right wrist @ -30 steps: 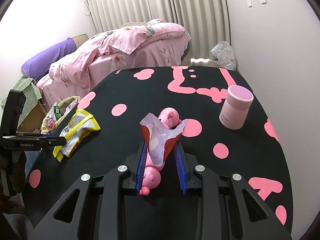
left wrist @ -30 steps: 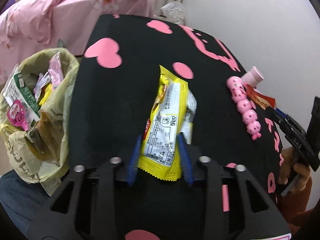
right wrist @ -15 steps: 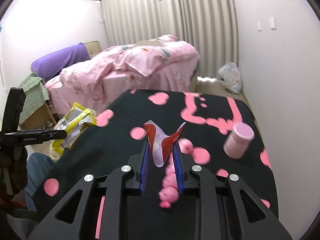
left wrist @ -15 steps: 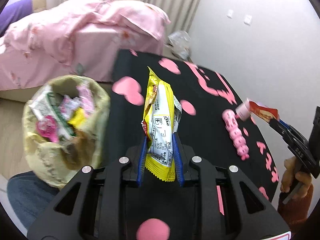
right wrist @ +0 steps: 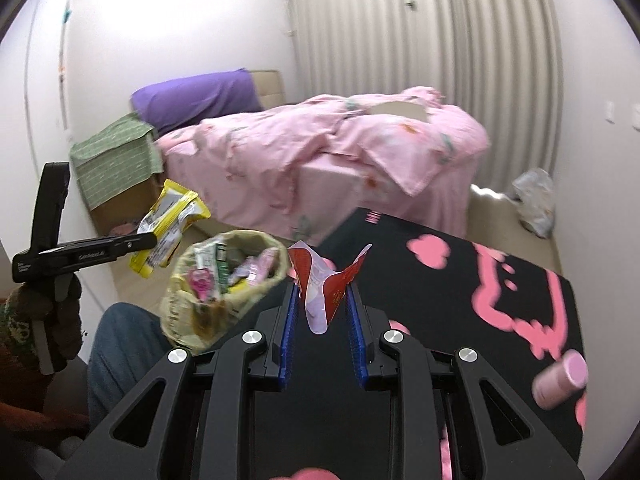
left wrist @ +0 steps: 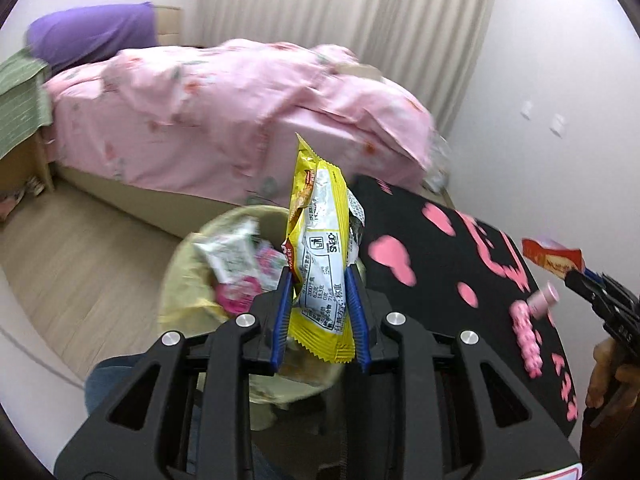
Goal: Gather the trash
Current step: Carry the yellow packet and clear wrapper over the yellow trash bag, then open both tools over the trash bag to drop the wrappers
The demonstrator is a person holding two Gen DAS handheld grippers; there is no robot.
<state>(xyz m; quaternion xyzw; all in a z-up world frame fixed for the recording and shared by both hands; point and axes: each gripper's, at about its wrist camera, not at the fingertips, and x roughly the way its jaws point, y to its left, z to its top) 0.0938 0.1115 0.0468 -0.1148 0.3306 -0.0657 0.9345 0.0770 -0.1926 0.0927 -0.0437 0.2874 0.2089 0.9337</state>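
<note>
Fingers of the left gripper [left wrist: 320, 312] clamp a yellow snack wrapper [left wrist: 322, 264] above the trash bag [left wrist: 188, 280]; the right gripper [right wrist: 322, 328] pinches a red wrapper [right wrist: 324, 288] over the tabletop [right wrist: 440, 300], right of the bag.

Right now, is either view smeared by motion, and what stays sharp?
Left wrist view: bed and trash bag smeared, yellow wrapper sharp. Right wrist view: pink bottle and table print blurred, red wrapper crisp.
</note>
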